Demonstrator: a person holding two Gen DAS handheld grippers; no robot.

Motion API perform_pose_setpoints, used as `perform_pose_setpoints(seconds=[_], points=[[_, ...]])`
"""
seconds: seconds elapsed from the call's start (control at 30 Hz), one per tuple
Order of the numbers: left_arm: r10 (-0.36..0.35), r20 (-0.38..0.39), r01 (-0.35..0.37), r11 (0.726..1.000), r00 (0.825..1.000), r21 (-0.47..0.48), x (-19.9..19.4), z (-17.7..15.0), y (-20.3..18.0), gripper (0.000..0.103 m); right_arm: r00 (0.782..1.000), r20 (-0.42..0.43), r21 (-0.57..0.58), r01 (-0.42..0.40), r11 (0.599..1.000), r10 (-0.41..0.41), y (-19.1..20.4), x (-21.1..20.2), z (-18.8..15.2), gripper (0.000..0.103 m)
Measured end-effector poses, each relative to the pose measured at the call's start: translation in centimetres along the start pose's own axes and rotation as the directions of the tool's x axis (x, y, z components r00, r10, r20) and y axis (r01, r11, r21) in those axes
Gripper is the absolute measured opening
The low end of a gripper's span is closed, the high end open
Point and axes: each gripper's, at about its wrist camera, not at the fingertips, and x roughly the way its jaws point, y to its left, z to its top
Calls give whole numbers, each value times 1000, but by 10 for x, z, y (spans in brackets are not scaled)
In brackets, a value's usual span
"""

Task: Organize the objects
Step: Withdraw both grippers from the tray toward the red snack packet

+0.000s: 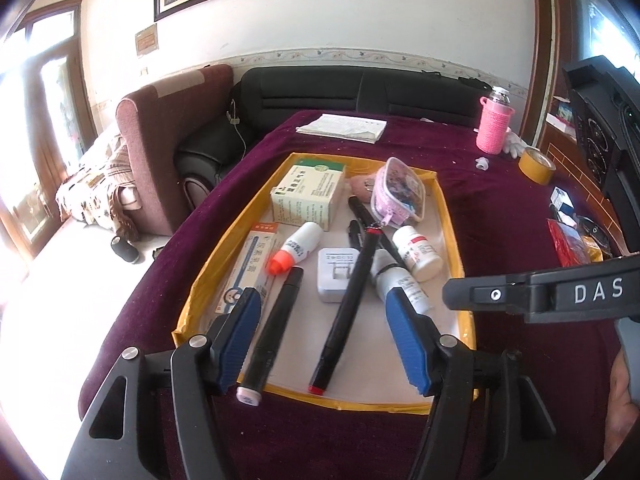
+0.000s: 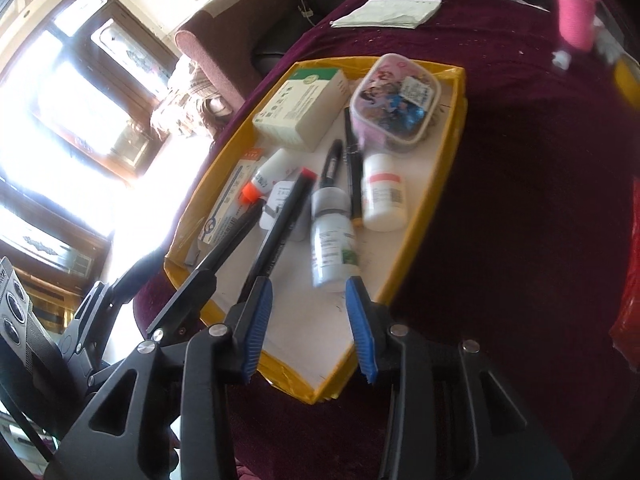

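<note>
Lying lengthwise inside the yellow tray (image 1: 448,216), the red-tipped marker (image 1: 348,304) sits between the empty, parted left hand-held gripper (image 1: 324,344); right hand-held gripper (image 2: 312,328) likewise parted, empty.

Shallow yellow-rimmed tray (image 1: 450,216) on the counter, holding: two black markers (image 1: 272,330) (image 1: 346,312) lying lengthwise near the front; a white charger (image 1: 335,276); three small white bottles (image 1: 296,248) (image 1: 418,252) (image 1: 400,286) on their sides; two medicine boxes (image 1: 308,196) (image 1: 248,268); a pink zip pouch (image 1: 396,192) at the back.
</note>
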Motion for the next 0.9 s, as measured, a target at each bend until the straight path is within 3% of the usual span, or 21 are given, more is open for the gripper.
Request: perform_pose_setpoints(seconds=[0.13, 0.33, 0.43, 0.63, 0.8, 0.9], points=[[-40, -2, 40, 999, 999, 36, -4, 6, -19, 60, 999, 46, 49, 14, 999, -16, -33, -24, -11, 36], [-175, -53, 179, 980, 983, 82, 0, 12, -62, 64, 984, 129, 214, 91, 973, -121, -128, -83, -42, 37], [-228, -82, 237, 966, 970, 108, 4, 11, -85, 64, 961, 185, 334, 136, 933, -207, -187, -121, -65, 46], [-327, -118, 344, 922, 938, 176, 17, 11, -130, 64, 910, 242, 560, 152, 814, -337, -274, -175, -119, 46], [-347, -148, 368, 917, 926, 152, 18, 14, -143, 64, 914, 246, 624, 104, 775, -321, -304, -190, -123, 47], [-330, -127, 346, 928, 935, 135, 11, 14, -136, 64, 927, 230, 627, 92, 773, -296, -311, -180, -103, 47]])
